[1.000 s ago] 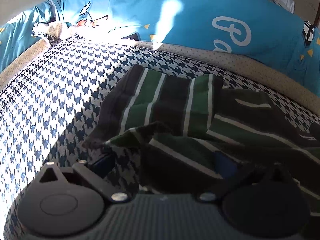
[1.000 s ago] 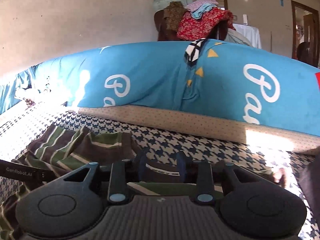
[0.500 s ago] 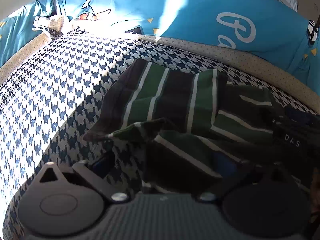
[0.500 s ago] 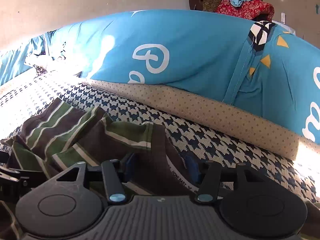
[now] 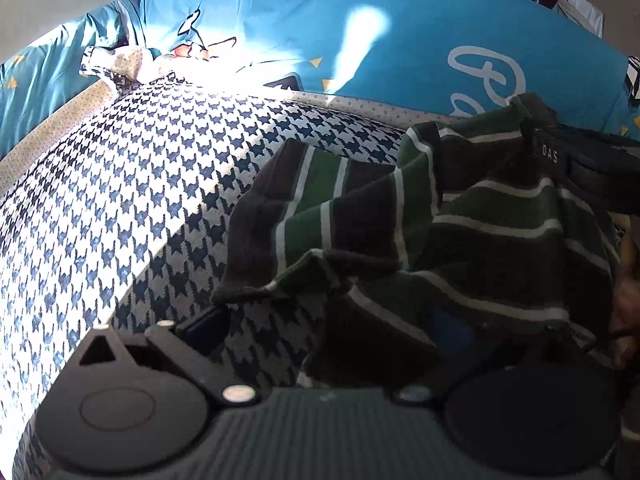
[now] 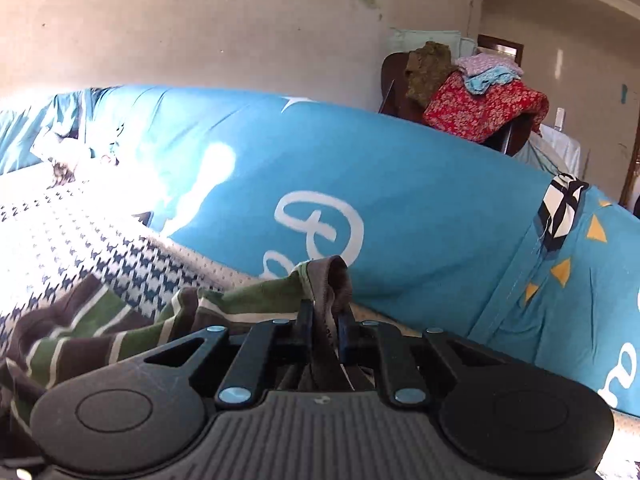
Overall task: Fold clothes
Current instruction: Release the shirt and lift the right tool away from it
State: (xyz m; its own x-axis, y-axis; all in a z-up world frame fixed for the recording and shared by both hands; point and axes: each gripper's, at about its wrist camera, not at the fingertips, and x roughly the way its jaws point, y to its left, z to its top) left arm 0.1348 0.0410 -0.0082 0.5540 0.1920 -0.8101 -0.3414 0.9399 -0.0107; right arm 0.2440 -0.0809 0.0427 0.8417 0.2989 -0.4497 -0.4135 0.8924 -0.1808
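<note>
A dark green and brown striped garment lies crumpled on the houndstooth bed cover. My left gripper hovers low over its near edge with jaws wide apart. The left finger is over bare cover and the right finger sits under a fold of the cloth. My right gripper has its jaws closing, with a bunched edge of the garment pinched between the pads and sticking up above them. In the left wrist view the right gripper holds that edge raised at the right.
A long blue printed quilt roll runs along the far side of the bed, with a beige dotted sheet edge under it. Behind it a chair carries piled clothes. A hand shows at the right edge.
My right gripper swung left along the bed, shut on the garment's edge and lifted it. In the left wrist view the garment's right part rose. The left gripper stayed put.
</note>
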